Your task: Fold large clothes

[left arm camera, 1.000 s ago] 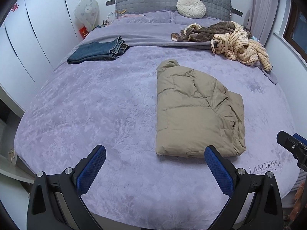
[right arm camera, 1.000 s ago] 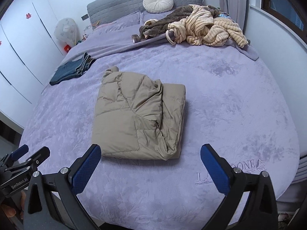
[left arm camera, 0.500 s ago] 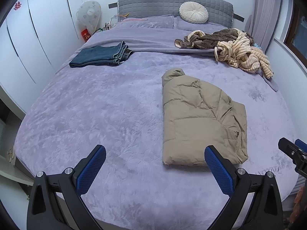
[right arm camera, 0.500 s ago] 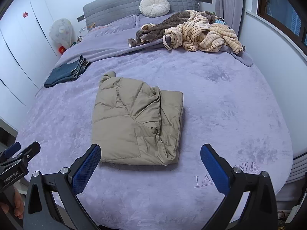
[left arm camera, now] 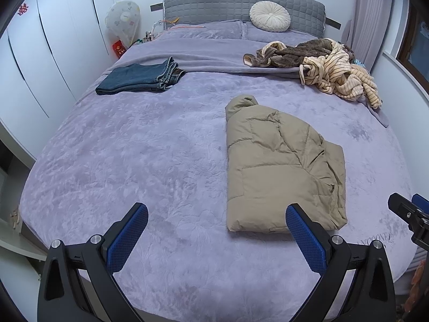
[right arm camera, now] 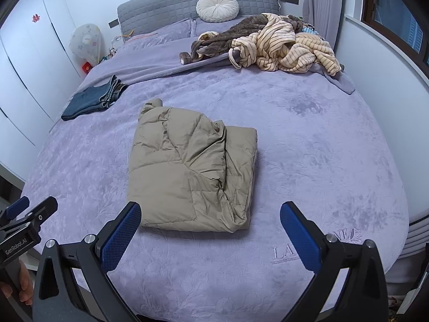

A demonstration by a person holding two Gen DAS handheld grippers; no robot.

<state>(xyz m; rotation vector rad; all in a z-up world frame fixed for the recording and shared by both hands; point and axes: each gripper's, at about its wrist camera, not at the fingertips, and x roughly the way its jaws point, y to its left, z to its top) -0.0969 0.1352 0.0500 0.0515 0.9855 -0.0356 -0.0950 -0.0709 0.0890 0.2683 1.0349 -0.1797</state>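
Lavender bedspread (left arm camera: 120,166) covers the bed, with the tan puffer jacket (right arm camera: 193,171) folded into a rough rectangle at centre frame in the right wrist view, right of centre in the left. Both the left gripper (left arm camera: 217,237) and right gripper (right arm camera: 210,233) hang spread wide and empty at the bottom of their frames. Padded and light, the jacket likely springs back and slides — best pinched through all layers at its near hem corners. Folded jeans (left arm camera: 139,77) lie upper left.
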